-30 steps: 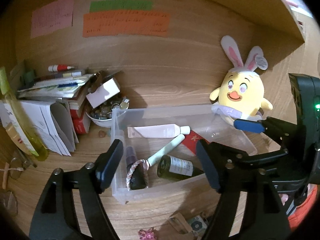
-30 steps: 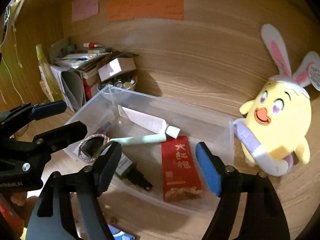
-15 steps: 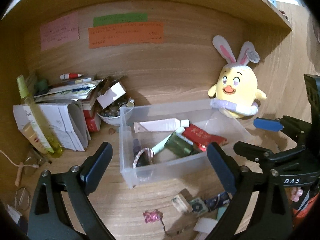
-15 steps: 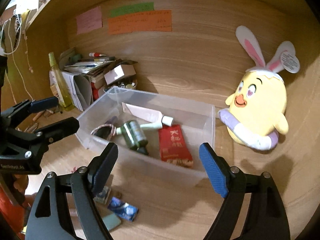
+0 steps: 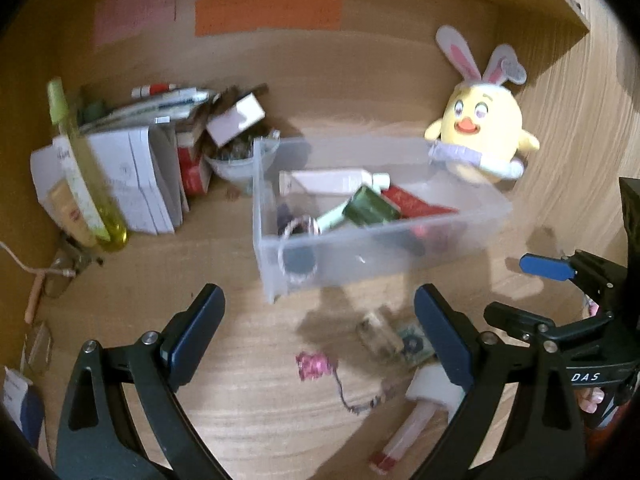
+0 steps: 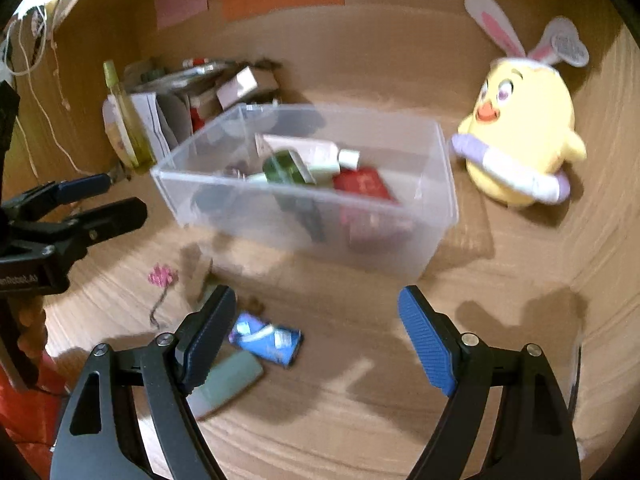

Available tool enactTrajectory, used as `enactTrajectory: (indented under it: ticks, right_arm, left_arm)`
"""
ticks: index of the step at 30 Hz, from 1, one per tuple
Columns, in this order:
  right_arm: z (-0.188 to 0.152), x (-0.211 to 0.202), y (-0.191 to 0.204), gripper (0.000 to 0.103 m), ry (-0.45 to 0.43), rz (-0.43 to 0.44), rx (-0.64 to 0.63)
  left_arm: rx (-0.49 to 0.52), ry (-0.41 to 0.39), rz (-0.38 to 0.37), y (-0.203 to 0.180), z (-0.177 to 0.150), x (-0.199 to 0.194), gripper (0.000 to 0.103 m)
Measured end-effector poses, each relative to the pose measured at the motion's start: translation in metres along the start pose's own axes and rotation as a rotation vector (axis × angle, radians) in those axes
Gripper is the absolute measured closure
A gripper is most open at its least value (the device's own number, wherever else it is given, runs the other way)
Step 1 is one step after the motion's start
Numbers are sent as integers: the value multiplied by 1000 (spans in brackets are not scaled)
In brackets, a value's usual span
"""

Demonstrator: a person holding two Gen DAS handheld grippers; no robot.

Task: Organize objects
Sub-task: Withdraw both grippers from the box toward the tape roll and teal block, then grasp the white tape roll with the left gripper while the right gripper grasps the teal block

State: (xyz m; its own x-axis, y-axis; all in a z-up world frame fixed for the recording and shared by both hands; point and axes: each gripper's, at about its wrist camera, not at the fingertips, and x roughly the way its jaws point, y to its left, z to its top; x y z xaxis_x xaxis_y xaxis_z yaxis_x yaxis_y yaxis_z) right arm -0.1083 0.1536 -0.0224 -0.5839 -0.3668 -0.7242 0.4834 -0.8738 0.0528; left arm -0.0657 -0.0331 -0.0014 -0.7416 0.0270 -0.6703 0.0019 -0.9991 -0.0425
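A clear plastic bin [image 5: 360,252] stands mid-desk and holds a white tube [image 5: 332,181], a green bottle [image 5: 372,209], a red packet [image 5: 418,205] and a beaded ring [image 5: 298,226]. My left gripper [image 5: 320,340] hovers open and empty in front of the bin, over a pink flower charm [image 5: 313,366] and a white-capped pink tube [image 5: 420,404]. My right gripper [image 6: 316,340] is also open and empty, above a blue packet [image 6: 266,340] and a pale green item [image 6: 228,384]. The same bin [image 6: 400,248] lies ahead of it.
A yellow plush chick [image 6: 520,136] with rabbit ears sits right of the bin. Stacked papers and boxes [image 5: 136,168], a yellow-green spray bottle [image 5: 84,176] and a bowl of small things [image 5: 232,160] crowd the back left. A wooden wall with coloured notes closes the back.
Both grippers have drawn back from over the bin and sunk a little, so the loose items on the desk in front came into view. The left jaws have spread wider.
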Motion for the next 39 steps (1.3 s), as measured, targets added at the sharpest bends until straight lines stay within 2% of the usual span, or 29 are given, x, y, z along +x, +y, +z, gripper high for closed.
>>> enactTrajectory:
  ticks: [5,12,17,22,24,33,34,36,39]
  right_arm:
    - [-18,6,2,22,57,54,41]
    - [-32,16,20,22,101,62,17]
    - [-37,20,24,22,114,57,18]
    - [-42,20,22,23,122,68,34]
    - [-42,19,23,26,119,67,30]
    - [-46,8,22,56,97,63,-24]
    - [-46,7,22,60,96,66,-29]
    - [-46,5,21,65,92,58,-39]
    - [-47,4,19,69,92,59,-43]
  left_arm:
    - [-8,46,4,3,-21,1,6]
    - [20,81,-3,0,-45,-6,6]
    - [49,128,-42,-9,-61,-2,6]
    - [73,123,-91,-19,-63,-2,6]
    - [89,113,-117,-24,-61,-3,6]
    - [180,123,-173,-46,-58,13,8]
    - [184,122,-183,-47,-57,15,10]
    - [198,127,-197,-51,-56,17,24]
    - [222,140,-205,-56,-54,23,33]
